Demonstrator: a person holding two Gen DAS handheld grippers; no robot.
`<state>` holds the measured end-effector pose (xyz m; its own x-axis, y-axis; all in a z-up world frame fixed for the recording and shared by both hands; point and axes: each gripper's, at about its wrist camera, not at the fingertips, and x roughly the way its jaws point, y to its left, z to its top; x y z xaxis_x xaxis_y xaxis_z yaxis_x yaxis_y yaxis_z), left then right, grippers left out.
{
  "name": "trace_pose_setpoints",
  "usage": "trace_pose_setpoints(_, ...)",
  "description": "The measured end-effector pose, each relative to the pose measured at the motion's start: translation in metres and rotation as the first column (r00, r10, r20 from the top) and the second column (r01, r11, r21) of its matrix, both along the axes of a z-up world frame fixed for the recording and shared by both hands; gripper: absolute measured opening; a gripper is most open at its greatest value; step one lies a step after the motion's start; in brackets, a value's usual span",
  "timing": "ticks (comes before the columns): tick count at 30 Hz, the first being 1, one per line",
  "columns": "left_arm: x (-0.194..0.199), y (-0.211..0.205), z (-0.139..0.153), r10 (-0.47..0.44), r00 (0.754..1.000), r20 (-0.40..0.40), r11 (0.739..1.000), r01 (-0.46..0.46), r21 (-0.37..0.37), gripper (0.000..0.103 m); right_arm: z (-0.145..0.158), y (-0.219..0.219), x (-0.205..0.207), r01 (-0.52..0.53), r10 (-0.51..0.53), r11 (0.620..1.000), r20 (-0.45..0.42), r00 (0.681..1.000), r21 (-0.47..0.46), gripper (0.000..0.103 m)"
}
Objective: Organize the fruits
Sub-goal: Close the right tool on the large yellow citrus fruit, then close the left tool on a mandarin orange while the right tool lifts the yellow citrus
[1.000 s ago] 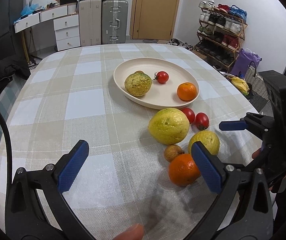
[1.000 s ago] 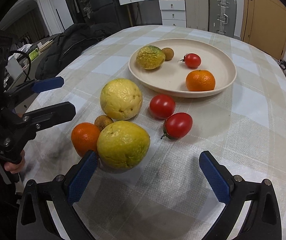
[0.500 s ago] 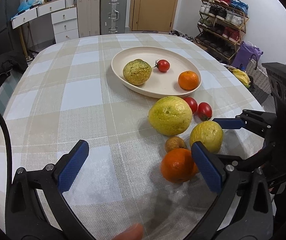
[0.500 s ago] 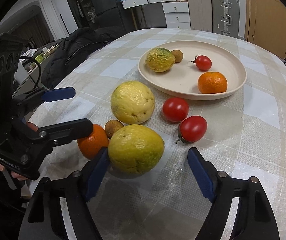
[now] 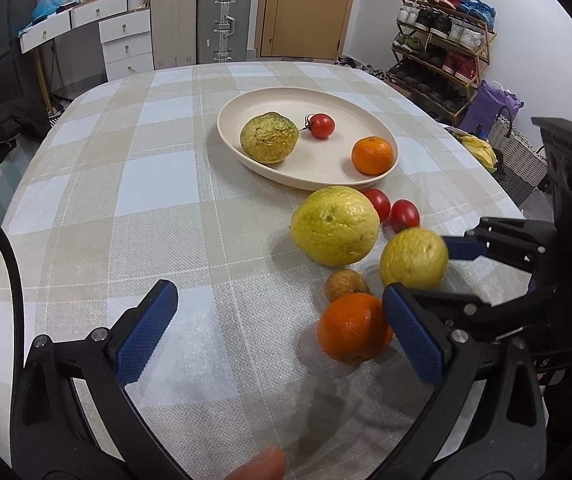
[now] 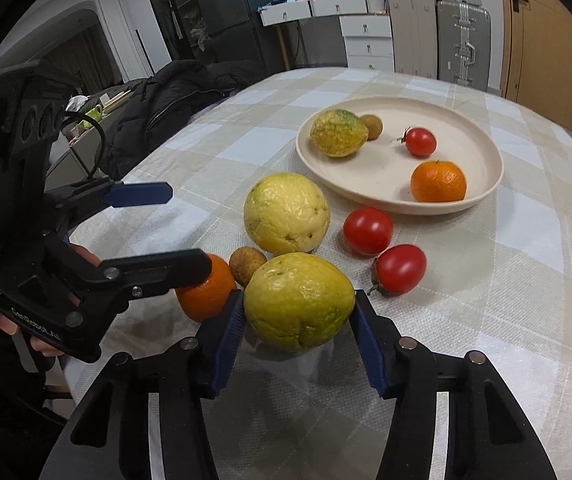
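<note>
My right gripper (image 6: 298, 312) has its jaws closing on a small yellow fruit (image 6: 298, 300), and both blue pads touch its sides. The left wrist view shows the same yellow fruit (image 5: 414, 258) just off the cloth. My left gripper (image 5: 277, 300) hangs open over the tablecloth with nothing between its fingers; an orange (image 5: 352, 328) lies by its right pad. A bigger yellow fruit (image 6: 286, 212), a small brown fruit (image 6: 247, 264) and two tomatoes (image 6: 368, 230) lie loose nearby. The cream plate (image 6: 482, 140) holds a greenish-yellow fruit, a brown fruit, a tomato and an orange.
A checked cloth covers the rounded table (image 5: 125, 208). A dark jacket (image 6: 173, 96) lies off its left edge. Drawers and suitcases (image 5: 221, 24) stand behind, and a shoe rack (image 5: 442, 40) and a basket stand to the right. A fingertip (image 5: 261, 468) shows at the bottom.
The right jaws have closed in from wide open until the pads meet the small yellow fruit. The left gripper stays open and has hardly moved.
</note>
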<state>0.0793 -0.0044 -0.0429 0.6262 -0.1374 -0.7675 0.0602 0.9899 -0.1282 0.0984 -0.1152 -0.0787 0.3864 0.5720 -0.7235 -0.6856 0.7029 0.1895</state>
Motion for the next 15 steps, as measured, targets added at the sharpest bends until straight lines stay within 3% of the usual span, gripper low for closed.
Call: trace_pose_setpoints(15, -0.005, -0.027, -0.010, -0.134, 0.987, -0.086, 0.991, 0.133, -0.017, 0.102, 0.025, -0.028, 0.010, 0.076, -0.078, 0.996, 0.045, 0.996, 0.052, 0.054)
